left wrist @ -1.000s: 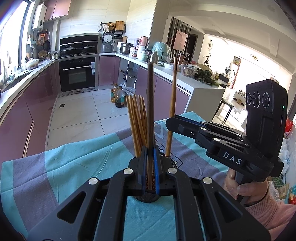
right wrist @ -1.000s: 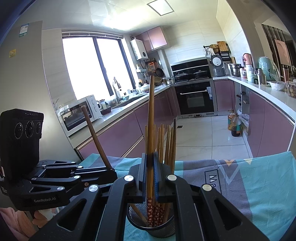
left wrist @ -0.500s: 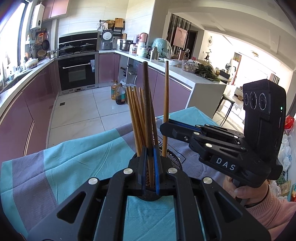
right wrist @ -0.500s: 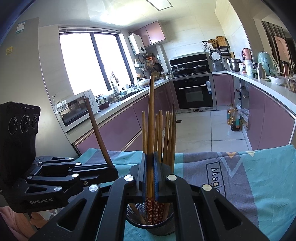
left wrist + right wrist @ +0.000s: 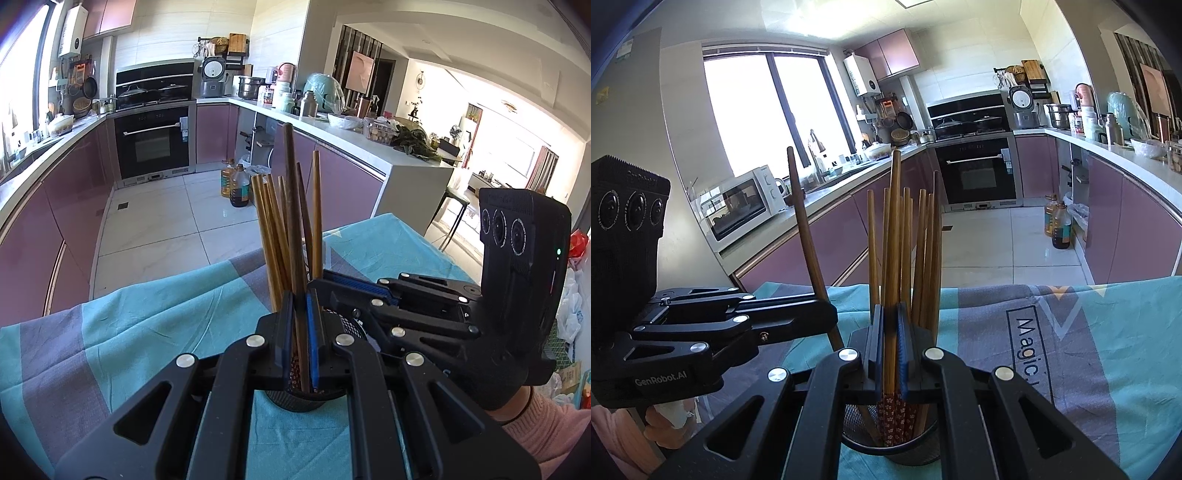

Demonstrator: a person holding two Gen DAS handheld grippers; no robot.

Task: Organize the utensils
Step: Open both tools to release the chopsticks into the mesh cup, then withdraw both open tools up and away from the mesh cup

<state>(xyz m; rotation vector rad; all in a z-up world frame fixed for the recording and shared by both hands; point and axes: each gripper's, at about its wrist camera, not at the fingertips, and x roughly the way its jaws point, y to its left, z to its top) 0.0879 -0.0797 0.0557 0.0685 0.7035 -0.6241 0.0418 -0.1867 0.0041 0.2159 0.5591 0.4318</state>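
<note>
Both grippers (image 5: 300, 332) (image 5: 891, 343) grip chopsticks (image 5: 893, 236) (over holder (image 5: 908, 452))

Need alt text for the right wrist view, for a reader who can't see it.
The right tongs are shut on a light wooden chopstick, held upright over a black mesh cup already full of chopsticks. At left, the left tongs grip a dark chopstick slanting toward the same cup, which stands on a teal and grey cloth in a kitchen.

A mesh holder (image 5: 912, 448) is standing on the tablecloth (image 5: 1108, 350), with chopsticks (image 5: 923, 251) standing upright in it. Behind the table, floor is lying between counters; bottles (image 5: 1058, 221) are sitting, apparently, beside the right-hand cabinets.
</note>
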